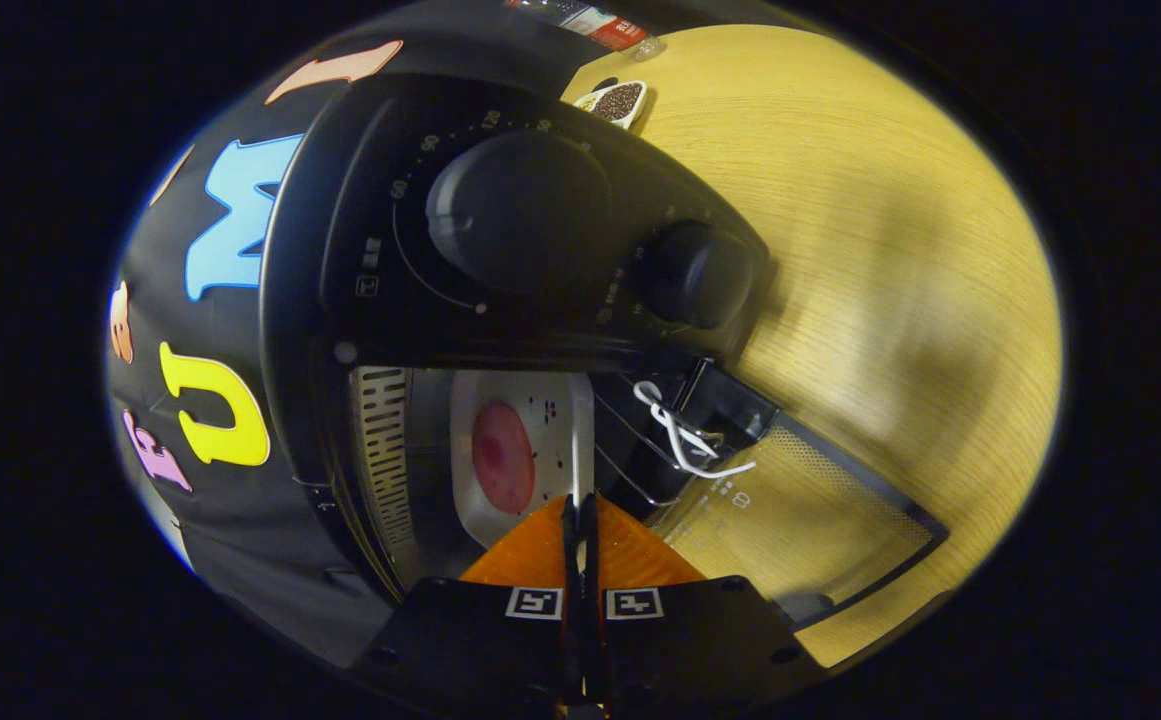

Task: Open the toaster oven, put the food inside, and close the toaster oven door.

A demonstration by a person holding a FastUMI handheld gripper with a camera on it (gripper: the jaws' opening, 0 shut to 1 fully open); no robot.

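The black toaster oven [340, 240] stands on the wooden table with its two knobs [520, 210] facing me. Its glass door [800, 520] is swung fully open and lies level over the table. Inside the cavity sits a white plate [540, 410] carrying a round pink slice of food [503, 457]. My gripper [580, 505] reaches into the oven mouth, its fingers pressed together on the plate's near rim. A wire rack [630, 455] shows beside the plate.
A white cord [680, 430] is looped at the door's hinge end. A small dish of dark seeds [618, 100] sits on the table [890, 250] beyond the oven, with bottles [605, 22] past it. The booth's black cloth hangs behind the oven.
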